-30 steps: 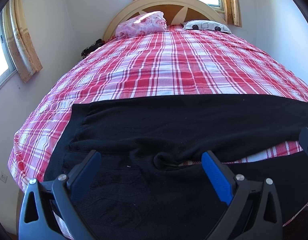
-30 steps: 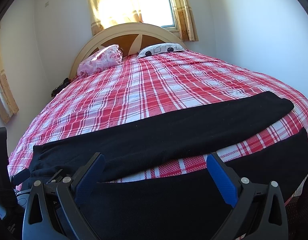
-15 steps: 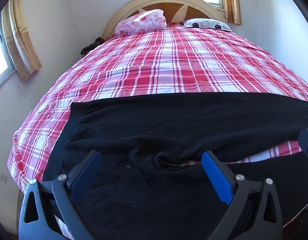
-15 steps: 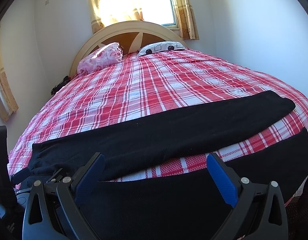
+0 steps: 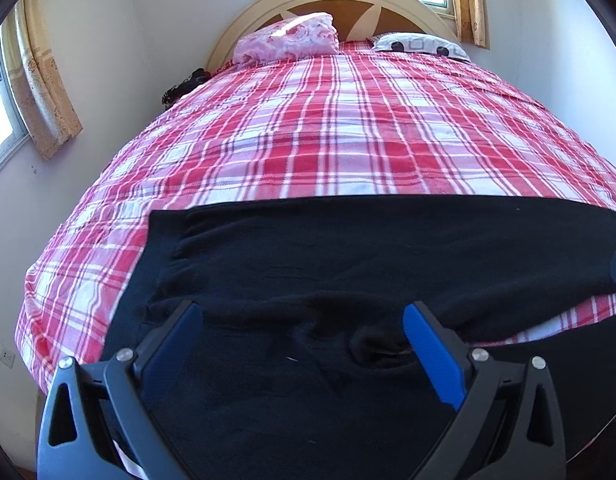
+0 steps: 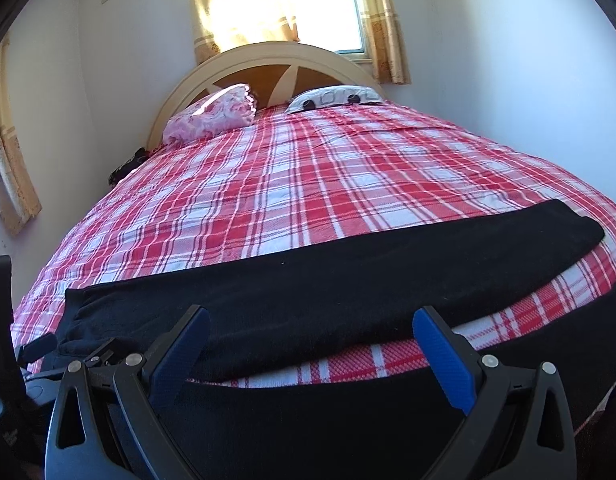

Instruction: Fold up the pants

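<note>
Black pants (image 5: 348, 256) lie spread flat across the near end of a bed, waistband to the left, the two legs running right. The far leg (image 6: 348, 280) ends at its cuff on the right; the near leg (image 6: 348, 420) lies along the bed's front edge, a strip of plaid showing between them. My left gripper (image 5: 302, 320) hovers open over the crotch area, nothing between its blue pads. My right gripper (image 6: 310, 326) hangs open over the gap between the legs, also holding nothing. The left gripper's body shows at the right wrist view's left edge (image 6: 32, 364).
The bed wears a red-and-white plaid cover (image 5: 348, 140). A pink pillow (image 5: 286, 38) and a white patterned pillow (image 5: 422, 44) rest against the curved headboard (image 6: 268, 64). Walls stand close on both sides, with curtained windows. A dark object (image 5: 184, 84) sits by the bed's far left edge.
Both grippers have dropped slightly lower and closer to the pants, with the view tilting up a little. The pants lie as before and both grippers stay open.
</note>
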Demonstrator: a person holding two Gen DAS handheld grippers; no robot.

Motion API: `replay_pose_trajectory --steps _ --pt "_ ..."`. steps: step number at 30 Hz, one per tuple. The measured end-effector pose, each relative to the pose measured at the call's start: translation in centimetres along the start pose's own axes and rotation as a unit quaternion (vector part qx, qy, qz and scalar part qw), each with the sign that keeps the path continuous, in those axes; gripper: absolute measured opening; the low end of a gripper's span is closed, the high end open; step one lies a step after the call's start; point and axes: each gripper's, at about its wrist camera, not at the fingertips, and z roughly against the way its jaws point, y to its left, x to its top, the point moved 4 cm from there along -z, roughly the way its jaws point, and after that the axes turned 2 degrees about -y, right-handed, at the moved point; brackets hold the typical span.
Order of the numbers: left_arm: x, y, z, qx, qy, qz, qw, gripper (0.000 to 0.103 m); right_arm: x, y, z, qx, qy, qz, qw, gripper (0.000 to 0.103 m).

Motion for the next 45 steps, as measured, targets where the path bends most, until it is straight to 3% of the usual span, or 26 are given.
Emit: replay_pose_trajectory --steps 5,8,13,19,21,25,26,28,30,31,32,38,45 --pt "1.6 5.3 -2.0 0.01 0.018 0.048 0.9986 0.103 1.3 1.9 -2.5 0.057 0.025 0.046 0.997 0.102" --pt "2.4 7.6 -3.7 0.036 0.023 0.061 0.9972 0.103 2.6 4.1 -5.2 0.115 0.053 0.082 0.989 0.102" --pt "2.8 9.2 -8.2 0.039 0.065 0.082 0.9937 0.103 3.4 9.9 -11.2 0.188 0.109 0.152 0.964 0.102" --pt "1.8 8.9 -11.3 0.03 0.105 0.085 0.9904 0.103 2.7 16.7 -17.3 0.213 0.136 0.249 0.935 0.1" --pt "1.4 9.0 -11.9 0.025 0.108 0.087 0.99 0.103 2.2 17.7 -19.2 0.225 0.164 0.252 0.927 0.095" --pt "1.4 9.3 -12.1 0.017 0.097 0.086 0.9914 0.103 0.8 18.6 -22.4 0.234 0.226 0.243 0.914 0.069" --pt "1.3 9.4 -12.2 0.016 0.094 0.085 0.9918 0.103 0.5 18.9 -22.8 0.232 0.232 0.241 0.913 0.068" --pt "1.4 9.4 -12.2 0.013 0.089 0.083 0.9925 0.103 0.3 19.0 -22.4 0.233 0.221 0.253 0.913 0.06" --pt "1.5 9.5 -11.9 0.009 0.09 0.083 0.9925 0.103 0.1 19.2 -21.6 0.245 0.216 0.272 0.905 0.034" --pt "1.5 9.7 -11.7 0.008 0.091 0.086 0.9921 0.103 0.0 19.3 -21.3 0.253 0.219 0.273 0.902 0.015" --pt "1.5 9.9 -11.4 0.005 0.091 0.091 0.9916 0.103 0.0 19.4 -21.0 0.262 0.227 0.269 0.899 0.006" --pt "0.8 11.7 -8.3 -0.015 0.067 0.114 0.9911 0.103 0.3 19.7 -17.1 0.284 0.198 0.275 0.897 0.004" --pt "-0.3 13.1 -4.4 -0.027 0.033 0.112 0.9928 0.103 -0.2 19.4 -9.2 0.311 0.138 0.28 0.897 0.004"
